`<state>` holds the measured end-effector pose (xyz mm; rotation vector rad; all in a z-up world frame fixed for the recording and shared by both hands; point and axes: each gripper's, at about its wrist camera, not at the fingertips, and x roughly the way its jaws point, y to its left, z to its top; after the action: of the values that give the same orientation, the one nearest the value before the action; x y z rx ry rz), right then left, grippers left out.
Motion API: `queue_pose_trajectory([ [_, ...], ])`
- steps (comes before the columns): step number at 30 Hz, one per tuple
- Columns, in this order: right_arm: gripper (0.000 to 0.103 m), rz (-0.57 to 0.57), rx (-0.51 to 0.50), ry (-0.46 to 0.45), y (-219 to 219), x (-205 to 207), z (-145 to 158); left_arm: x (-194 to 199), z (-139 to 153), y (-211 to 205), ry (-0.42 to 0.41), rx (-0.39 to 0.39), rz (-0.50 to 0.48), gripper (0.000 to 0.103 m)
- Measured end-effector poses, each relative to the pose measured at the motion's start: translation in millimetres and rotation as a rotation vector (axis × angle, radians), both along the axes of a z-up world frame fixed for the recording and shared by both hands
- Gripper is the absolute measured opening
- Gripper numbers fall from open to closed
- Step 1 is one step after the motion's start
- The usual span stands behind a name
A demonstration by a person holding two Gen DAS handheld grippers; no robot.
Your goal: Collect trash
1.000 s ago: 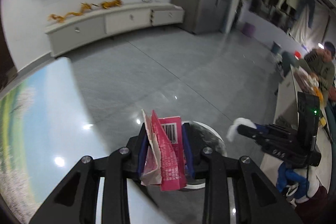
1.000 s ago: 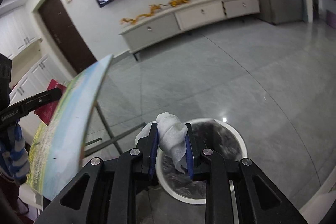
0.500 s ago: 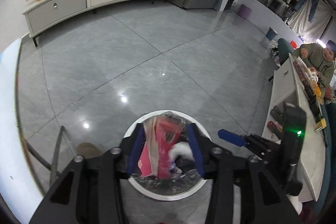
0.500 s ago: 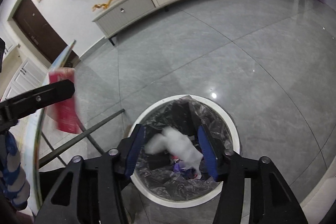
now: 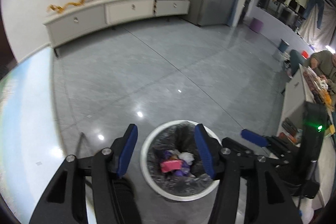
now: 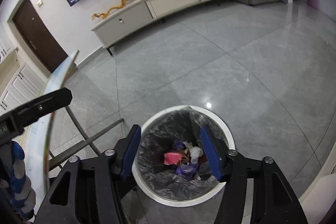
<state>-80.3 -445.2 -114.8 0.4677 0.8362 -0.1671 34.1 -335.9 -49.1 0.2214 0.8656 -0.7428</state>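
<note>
Nearest us, left gripper and right gripper both angled down over the bin, jaws opening, nothing between the blue pads

Below and straight ahead of both: pink wrapper and white tissue lie on the heap inside the black liner, wrapper's long axis roughly across our view

We judge this load delivered; the bin sits centred under the right tongs, slightly right of centre under the left

Next trash, we reckon, lies back toward the table on the left, nearer the left hand; none visible there
</note>
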Motion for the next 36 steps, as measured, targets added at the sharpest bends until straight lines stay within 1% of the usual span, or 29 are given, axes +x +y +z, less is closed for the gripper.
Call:
queue_pose_trajectory([
  [1,0.064,0.003,-0.005,-0.012,5,-1,6,-3,4,9,-0.027,0.001,0.021,0.063],
  [2,0.065,0.009,-0.01,-0.025,11,-1,11,-7,9,20,-0.059,-0.001,0.048,0.064],
  [3,0.065,0.017,-0.015,-0.035,17,-1,16,-9,12,27,-0.074,-0.001,0.064,0.065],
  [6,0.07,0.044,-0.032,-0.064,37,-2,30,-16,21,54,-0.119,0.0,0.125,0.066],
  [7,0.074,0.053,-0.04,-0.073,44,-3,34,-19,24,63,-0.137,0.002,0.148,0.066],
  [9,0.077,0.074,-0.058,-0.088,59,-3,43,-24,30,85,-0.178,0.014,0.208,0.066],
  [11,0.084,0.099,-0.076,-0.102,76,-3,51,-27,34,103,-0.208,0.021,0.255,0.066],
  [14,0.09,0.136,-0.109,-0.123,101,-4,64,-34,43,135,-0.263,0.028,0.339,0.066],
  [18,0.098,0.167,-0.15,-0.156,128,-6,80,-42,54,172,-0.314,0.024,0.429,0.066],
  [20,0.103,0.182,-0.173,-0.172,142,-7,87,-47,60,191,-0.343,0.022,0.475,0.074],
  [21,0.103,0.19,-0.188,-0.18,150,-8,92,-51,63,200,-0.361,0.018,0.497,0.078],
  [25,0.103,0.21,-0.224,-0.211,175,-10,104,-62,68,229,-0.402,0.006,0.558,0.088],
  [31,0.103,0.196,-0.275,-0.254,197,-15,120,-70,71,262,-0.433,0.001,0.627,0.1],
  [33,0.103,0.184,-0.286,-0.267,201,-18,123,-74,72,269,-0.441,-0.003,0.65,0.102],
  [36,0.103,0.168,-0.315,-0.277,205,-21,127,-75,72,278,-0.436,-0.015,0.672,0.103],
])
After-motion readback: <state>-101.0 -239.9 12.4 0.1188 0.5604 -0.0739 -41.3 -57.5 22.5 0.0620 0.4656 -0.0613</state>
